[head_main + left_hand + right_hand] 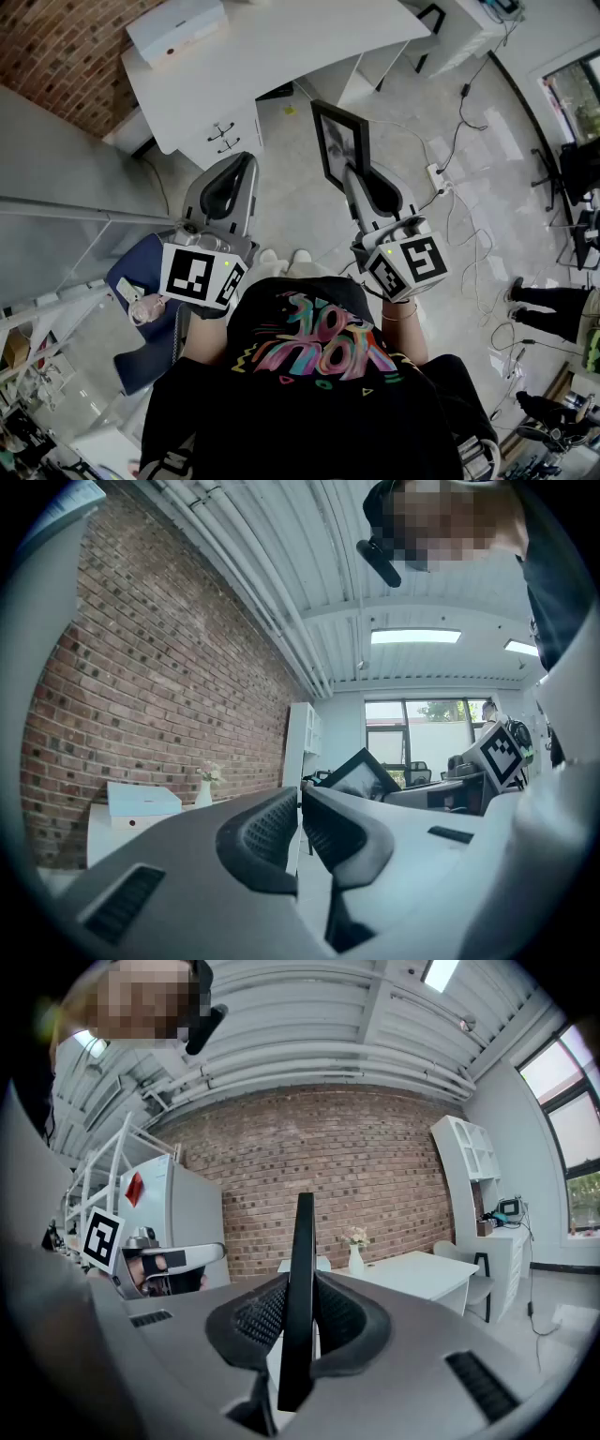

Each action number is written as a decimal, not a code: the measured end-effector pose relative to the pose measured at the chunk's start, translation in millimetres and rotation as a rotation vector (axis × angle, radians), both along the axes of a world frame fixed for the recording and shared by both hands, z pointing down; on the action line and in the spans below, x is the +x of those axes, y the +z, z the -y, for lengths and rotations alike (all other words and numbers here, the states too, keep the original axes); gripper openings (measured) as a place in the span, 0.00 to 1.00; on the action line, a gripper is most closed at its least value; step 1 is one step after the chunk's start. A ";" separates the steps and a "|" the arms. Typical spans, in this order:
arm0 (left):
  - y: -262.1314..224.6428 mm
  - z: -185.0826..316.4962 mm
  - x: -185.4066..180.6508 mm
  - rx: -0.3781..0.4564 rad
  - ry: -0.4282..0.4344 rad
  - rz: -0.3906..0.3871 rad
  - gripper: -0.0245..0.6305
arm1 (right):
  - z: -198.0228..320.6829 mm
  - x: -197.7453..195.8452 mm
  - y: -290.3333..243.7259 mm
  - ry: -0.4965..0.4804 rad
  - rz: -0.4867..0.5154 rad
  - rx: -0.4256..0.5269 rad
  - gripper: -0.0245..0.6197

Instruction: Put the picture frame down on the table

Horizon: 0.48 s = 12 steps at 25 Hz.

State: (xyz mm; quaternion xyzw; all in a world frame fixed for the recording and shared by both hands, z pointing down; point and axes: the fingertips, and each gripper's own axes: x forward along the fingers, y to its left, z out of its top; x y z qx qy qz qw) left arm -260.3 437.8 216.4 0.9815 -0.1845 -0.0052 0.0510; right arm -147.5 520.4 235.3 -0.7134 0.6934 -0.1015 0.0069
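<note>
The right gripper view shows the frame edge-on: a thin, upright black strip clamped between ribbed black pads. Only the head view shows its face, a rectangular black border round a grey picture. There it is held in the air over the glossy floor, near the white table but not on it. The left gripper view shows curved, ribbed jaws closed together with nothing between them. The far wall is rough red brick.
</note>
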 end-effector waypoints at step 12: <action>6.8 -23.6 20.3 0.005 0.014 0.020 0.09 | -22.1 15.8 3.6 0.007 0.045 0.012 0.17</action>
